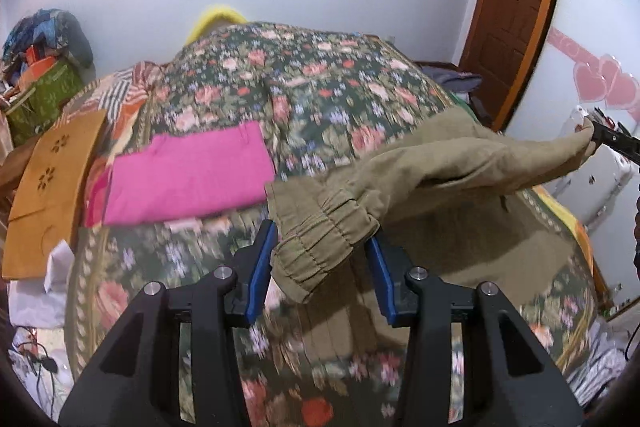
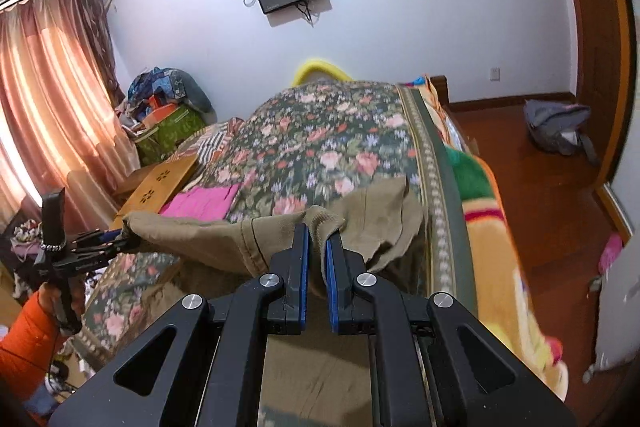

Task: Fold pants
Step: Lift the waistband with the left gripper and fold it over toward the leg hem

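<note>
While the olive-khaki cotton pants (image 1: 420,167) are held lifted above the floral-patterned bedspread (image 1: 300,87), they are stretched between the two tools. The right hand-held gripper (image 2: 316,247) is seen closed to a narrow gap with a bunch of the khaki cloth pinched between its blue pads. In the left wrist view the left hand-held gripper (image 1: 320,247) appears spread fairly wide, with the elasticated cuff of the pants lying between its blue fingers (image 1: 262,267); in the right wrist view the cloth seems to be hung from its tip, so whether it is truly clamped cannot be told. A folded pink cloth (image 1: 188,179) is laid on the bedspread just left of the pants, with an orange-brown cut-out board (image 1: 52,183) farther left.

If the left grip is loose, the cuff could be let slip, and the pants would collapse crumpled. The hanging fabric could also be dragged over the pink cloth and disturb it.
</note>
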`<action>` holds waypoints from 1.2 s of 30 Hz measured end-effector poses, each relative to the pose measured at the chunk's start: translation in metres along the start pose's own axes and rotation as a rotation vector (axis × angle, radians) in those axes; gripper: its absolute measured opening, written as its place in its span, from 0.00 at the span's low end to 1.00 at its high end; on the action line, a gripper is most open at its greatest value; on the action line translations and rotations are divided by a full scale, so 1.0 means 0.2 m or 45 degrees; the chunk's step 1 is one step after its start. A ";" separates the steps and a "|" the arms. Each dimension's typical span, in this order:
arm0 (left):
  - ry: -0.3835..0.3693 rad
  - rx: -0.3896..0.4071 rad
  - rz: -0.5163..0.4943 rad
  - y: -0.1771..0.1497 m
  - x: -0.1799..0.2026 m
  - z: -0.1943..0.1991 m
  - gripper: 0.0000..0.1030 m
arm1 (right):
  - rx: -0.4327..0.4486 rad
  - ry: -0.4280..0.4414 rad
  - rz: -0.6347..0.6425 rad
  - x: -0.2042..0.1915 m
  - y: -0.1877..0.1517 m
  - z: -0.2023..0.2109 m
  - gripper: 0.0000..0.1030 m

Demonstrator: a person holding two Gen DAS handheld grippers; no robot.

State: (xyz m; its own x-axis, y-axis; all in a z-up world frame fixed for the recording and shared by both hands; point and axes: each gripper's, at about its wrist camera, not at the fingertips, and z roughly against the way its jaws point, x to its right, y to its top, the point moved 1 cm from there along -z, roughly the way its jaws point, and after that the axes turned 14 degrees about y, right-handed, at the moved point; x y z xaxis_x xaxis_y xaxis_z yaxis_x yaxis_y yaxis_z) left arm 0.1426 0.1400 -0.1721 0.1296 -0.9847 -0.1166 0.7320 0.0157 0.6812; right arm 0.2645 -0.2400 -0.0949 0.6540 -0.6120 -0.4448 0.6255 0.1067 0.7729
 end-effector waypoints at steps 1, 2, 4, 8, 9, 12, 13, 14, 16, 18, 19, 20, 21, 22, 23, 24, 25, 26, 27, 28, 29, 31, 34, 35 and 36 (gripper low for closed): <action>-0.004 -0.008 -0.005 -0.02 0.01 0.00 0.43 | -0.007 -0.011 0.002 0.00 -0.03 0.01 0.07; -0.008 -0.016 -0.006 -0.05 0.01 0.00 0.43 | -0.022 -0.028 0.008 0.00 -0.07 0.01 0.07; -0.009 -0.037 -0.005 -0.10 0.02 -0.01 0.43 | -0.044 -0.039 -0.007 0.00 -0.12 0.02 0.07; -0.012 -0.074 0.005 -0.19 0.04 -0.03 0.43 | -0.081 -0.062 -0.055 0.05 -0.22 0.02 0.07; -0.010 -0.081 0.009 -0.20 0.04 -0.03 0.43 | -0.085 -0.062 -0.069 0.06 -0.25 0.02 0.07; -0.012 -0.124 0.030 -0.26 0.03 -0.05 0.43 | -0.107 -0.075 -0.099 0.08 -0.33 0.02 0.07; -0.005 -0.137 0.035 -0.28 0.03 -0.06 0.43 | -0.121 -0.086 -0.101 0.08 -0.37 0.01 0.07; 0.007 -0.145 0.039 -0.29 0.02 -0.06 0.43 | -0.131 -0.087 -0.112 0.09 -0.39 0.01 0.07; 0.026 -0.156 0.059 -0.32 -0.01 -0.05 0.43 | -0.149 -0.096 -0.134 0.11 -0.43 0.01 0.07; 0.035 -0.164 0.084 -0.33 -0.04 -0.04 0.43 | -0.165 -0.108 -0.157 0.13 -0.47 0.01 0.07; 0.041 -0.168 0.102 -0.34 -0.07 -0.03 0.43 | -0.176 -0.110 -0.165 0.13 -0.48 0.00 0.08; 0.048 -0.167 0.112 -0.33 -0.09 -0.02 0.43 | -0.183 -0.124 -0.166 0.14 -0.50 0.01 0.09; 0.062 -0.158 0.121 -0.33 -0.10 0.00 0.43 | -0.192 -0.135 -0.163 0.14 -0.51 0.01 0.12; 0.069 -0.150 0.125 -0.32 -0.11 0.01 0.43 | -0.208 -0.154 -0.161 0.14 -0.52 0.01 0.12; 0.076 -0.137 0.130 -0.31 -0.12 0.03 0.43 | -0.232 -0.189 -0.164 0.15 -0.54 0.02 0.12; 0.083 -0.122 0.136 -0.29 -0.13 0.05 0.43 | -0.245 -0.202 -0.170 0.16 -0.55 0.02 0.12; 0.086 -0.109 0.140 -0.27 -0.13 0.07 0.43 | -0.257 -0.214 -0.176 0.18 -0.55 0.03 0.12; 0.088 -0.095 0.142 -0.24 -0.12 0.09 0.43 | -0.266 -0.238 -0.185 0.19 -0.56 0.04 0.12; 0.089 -0.081 0.141 -0.22 -0.11 0.10 0.43 | -0.268 -0.266 -0.189 0.21 -0.57 0.06 0.12; 0.086 -0.068 0.137 -0.19 -0.10 0.12 0.43 | -0.265 -0.286 -0.190 0.21 -0.56 0.08 0.12; 0.079 -0.054 0.130 -0.17 -0.08 0.13 0.43 | -0.247 -0.301 -0.190 0.22 -0.54 0.11 0.12; 0.063 -0.038 0.111 -0.13 -0.04 0.14 0.44 | -0.213 -0.306 -0.184 0.20 -0.50 0.15 0.12; 0.029 -0.037 0.073 -0.09 0.06 0.12 0.45 | -0.197 -0.296 -0.137 0.16 -0.43 0.14 0.18; 0.018 -0.043 0.064 -0.08 0.09 0.11 0.45 | -0.193 -0.285 -0.115 0.13 -0.41 0.12 0.18; 0.004 -0.058 0.051 -0.09 0.13 0.08 0.45 | -0.196 -0.272 -0.104 0.12 -0.41 0.10 0.19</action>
State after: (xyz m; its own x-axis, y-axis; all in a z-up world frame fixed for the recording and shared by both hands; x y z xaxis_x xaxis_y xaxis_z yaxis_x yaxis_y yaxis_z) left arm 0.1218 0.1109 -0.1751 0.1610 -0.9826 -0.0922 0.7557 0.0626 0.6519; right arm 0.2210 -0.2787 -0.1595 0.5041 -0.7733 -0.3845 0.7406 0.1580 0.6532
